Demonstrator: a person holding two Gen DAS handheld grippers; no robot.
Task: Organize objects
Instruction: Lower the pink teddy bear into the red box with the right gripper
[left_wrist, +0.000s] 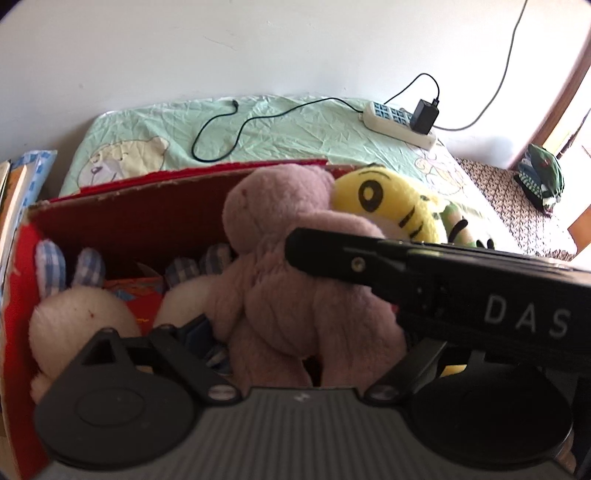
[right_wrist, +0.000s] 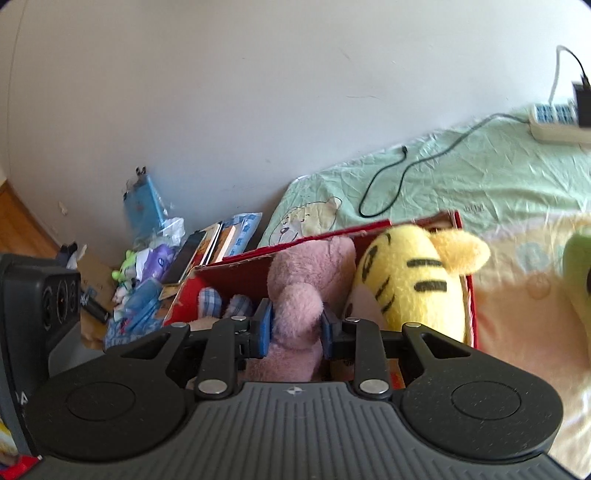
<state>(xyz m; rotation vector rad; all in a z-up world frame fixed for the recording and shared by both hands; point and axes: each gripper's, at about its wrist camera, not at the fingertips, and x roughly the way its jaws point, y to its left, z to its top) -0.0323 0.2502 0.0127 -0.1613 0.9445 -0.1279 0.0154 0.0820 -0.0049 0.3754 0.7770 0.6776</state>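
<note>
The red cardboard box (right_wrist: 467, 221) on the bed already holds a yellow striped plush (right_wrist: 410, 280) and two white plush rabbits (left_wrist: 77, 314) with checked ears. The right gripper (right_wrist: 297, 326) has its blue pads (right_wrist: 264, 325) pinched on the pink plush (right_wrist: 299, 295), which stands inside the box but is not yet released. The left gripper (left_wrist: 255, 354) sits low over the box; whether its fingers are spread or closed cannot be told. A green plush (right_wrist: 578, 280) lies outside on the sheet, likely left to pack.
</note>
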